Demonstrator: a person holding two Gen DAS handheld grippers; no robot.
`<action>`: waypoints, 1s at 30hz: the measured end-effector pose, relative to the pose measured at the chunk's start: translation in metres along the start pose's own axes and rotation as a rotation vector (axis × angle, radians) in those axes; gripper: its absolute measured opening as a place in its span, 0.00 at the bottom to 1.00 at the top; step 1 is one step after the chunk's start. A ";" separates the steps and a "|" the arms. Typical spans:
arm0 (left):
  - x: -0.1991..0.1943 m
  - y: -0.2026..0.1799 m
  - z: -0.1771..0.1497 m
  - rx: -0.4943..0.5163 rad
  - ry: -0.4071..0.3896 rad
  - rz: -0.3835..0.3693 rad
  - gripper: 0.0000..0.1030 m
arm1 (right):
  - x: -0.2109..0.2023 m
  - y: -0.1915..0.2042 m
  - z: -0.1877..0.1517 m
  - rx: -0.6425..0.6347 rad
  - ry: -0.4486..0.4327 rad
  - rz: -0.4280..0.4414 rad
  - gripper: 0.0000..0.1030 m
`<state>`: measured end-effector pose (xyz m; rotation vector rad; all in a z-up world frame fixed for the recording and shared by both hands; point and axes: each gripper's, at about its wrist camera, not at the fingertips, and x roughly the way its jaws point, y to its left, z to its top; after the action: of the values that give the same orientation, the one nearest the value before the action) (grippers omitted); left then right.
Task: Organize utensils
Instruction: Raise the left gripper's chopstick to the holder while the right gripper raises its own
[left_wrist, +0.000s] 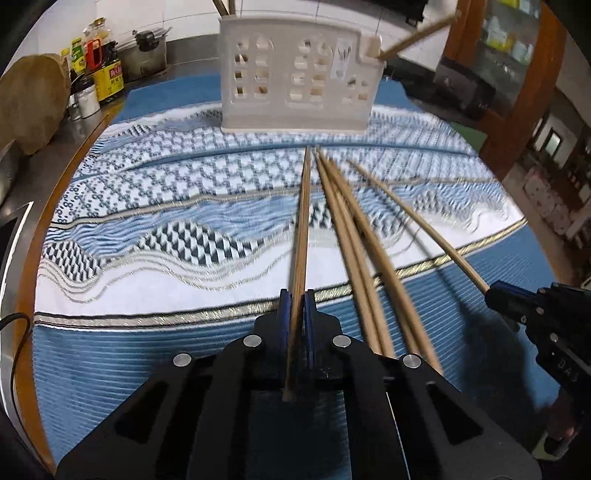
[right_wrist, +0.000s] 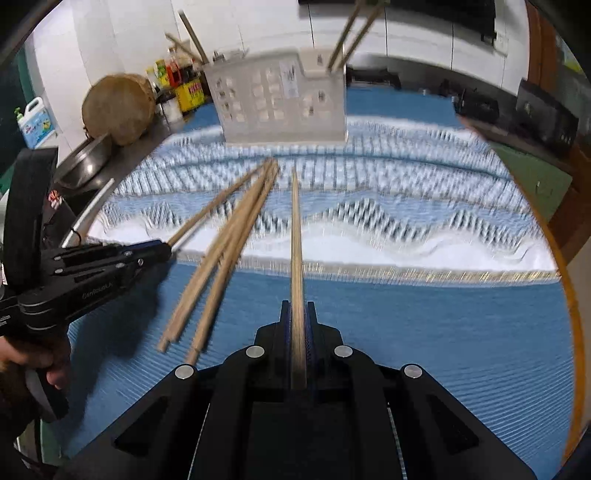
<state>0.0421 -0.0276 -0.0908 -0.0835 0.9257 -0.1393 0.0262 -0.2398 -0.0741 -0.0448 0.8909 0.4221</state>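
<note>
My left gripper (left_wrist: 295, 300) is shut on a wooden chopstick (left_wrist: 302, 221) that points toward the white slotted utensil holder (left_wrist: 295, 74). In the right wrist view the left gripper (right_wrist: 168, 251) comes in from the left, its chopstick (right_wrist: 218, 203) slanting up off the cloth. My right gripper (right_wrist: 297, 306) is shut on another chopstick (right_wrist: 295, 229). It also shows at the right edge as the right gripper (left_wrist: 491, 291), clamping its chopstick (left_wrist: 417, 221). A bundle of loose chopsticks (left_wrist: 354, 251) (right_wrist: 229, 251) lies between the two grippers. The holder (right_wrist: 277, 99) has chopsticks (right_wrist: 351, 33) standing in its right slot.
A blue and white patterned cloth (left_wrist: 147, 221) covers the round table, whose wooden rim (right_wrist: 569, 295) curves along the right. Sauce bottles (left_wrist: 99, 70), a pot (left_wrist: 147, 51), a round wooden board (left_wrist: 33, 99) and a metal bowl (right_wrist: 85, 162) crowd the left. A hand (right_wrist: 55, 365) holds the left gripper's handle.
</note>
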 end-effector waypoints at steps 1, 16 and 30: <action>-0.006 0.000 0.001 -0.002 -0.016 -0.003 0.06 | -0.005 0.000 0.004 -0.003 -0.016 0.001 0.07; -0.056 0.008 0.064 -0.002 -0.190 -0.087 0.05 | -0.061 -0.003 0.104 -0.055 -0.257 0.009 0.07; -0.081 0.013 0.134 0.049 -0.242 -0.165 0.05 | -0.105 -0.013 0.195 -0.112 -0.390 0.036 0.07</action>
<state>0.1026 -0.0009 0.0521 -0.1286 0.6731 -0.2983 0.1190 -0.2461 0.1275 -0.0475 0.4844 0.4940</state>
